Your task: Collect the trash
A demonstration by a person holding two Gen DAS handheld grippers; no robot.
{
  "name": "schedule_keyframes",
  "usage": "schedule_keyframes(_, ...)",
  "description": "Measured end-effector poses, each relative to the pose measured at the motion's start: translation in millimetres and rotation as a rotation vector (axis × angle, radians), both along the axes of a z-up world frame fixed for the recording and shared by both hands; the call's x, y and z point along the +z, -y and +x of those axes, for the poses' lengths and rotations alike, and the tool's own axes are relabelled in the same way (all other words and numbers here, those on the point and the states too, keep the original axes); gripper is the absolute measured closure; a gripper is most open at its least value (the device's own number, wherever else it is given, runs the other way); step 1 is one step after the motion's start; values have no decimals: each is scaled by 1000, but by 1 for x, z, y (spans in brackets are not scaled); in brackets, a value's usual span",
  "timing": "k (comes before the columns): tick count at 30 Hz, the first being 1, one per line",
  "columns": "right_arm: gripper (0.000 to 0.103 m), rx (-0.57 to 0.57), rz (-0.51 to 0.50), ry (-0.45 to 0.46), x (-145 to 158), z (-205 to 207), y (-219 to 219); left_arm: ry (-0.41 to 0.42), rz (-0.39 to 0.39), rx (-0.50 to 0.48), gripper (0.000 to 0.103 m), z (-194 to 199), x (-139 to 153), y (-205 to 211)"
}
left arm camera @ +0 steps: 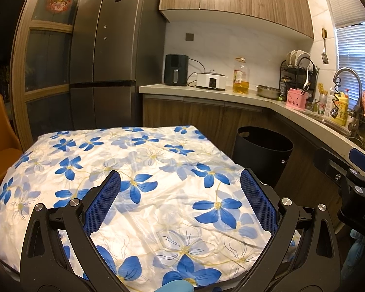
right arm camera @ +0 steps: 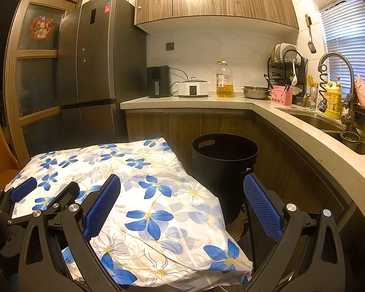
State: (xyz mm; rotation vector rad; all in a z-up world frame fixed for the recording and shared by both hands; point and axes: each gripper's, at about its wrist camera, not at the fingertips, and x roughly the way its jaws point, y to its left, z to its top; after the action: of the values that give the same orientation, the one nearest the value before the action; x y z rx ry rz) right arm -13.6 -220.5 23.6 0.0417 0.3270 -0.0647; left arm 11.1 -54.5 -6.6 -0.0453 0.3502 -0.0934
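Observation:
A black round bin point(left arm camera: 262, 155) point(right arm camera: 225, 170) stands on the floor just right of the table, its mouth open; I cannot see what is inside. The table wears a white cloth with blue flowers point(left arm camera: 138, 182) point(right arm camera: 138, 194), and no loose trash shows on it. My left gripper point(left arm camera: 180, 182) hovers open over the near half of the cloth, nothing between its blue pads. My right gripper point(right arm camera: 181, 185) is open too, above the table's right edge, its right finger in front of the bin. The left gripper point(right arm camera: 46, 189) also shows at the right wrist view's left edge.
An L-shaped counter point(right arm camera: 267, 107) runs behind and to the right of the bin, with an air fryer point(right arm camera: 158, 81), cooker, oil bottle point(right arm camera: 224, 80), steel bowl, dish rack and sink point(right arm camera: 328, 126). A tall fridge point(left arm camera: 104, 53) stands behind the table. An orange chair point(left arm camera: 0, 143) sits at left.

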Motion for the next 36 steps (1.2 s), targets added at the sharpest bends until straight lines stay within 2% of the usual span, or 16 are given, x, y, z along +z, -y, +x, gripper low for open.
schedule_keyframes(36, 6, 1, 2, 0, 0, 2, 1, 16, -2, 28, 6, -3, 8, 2)
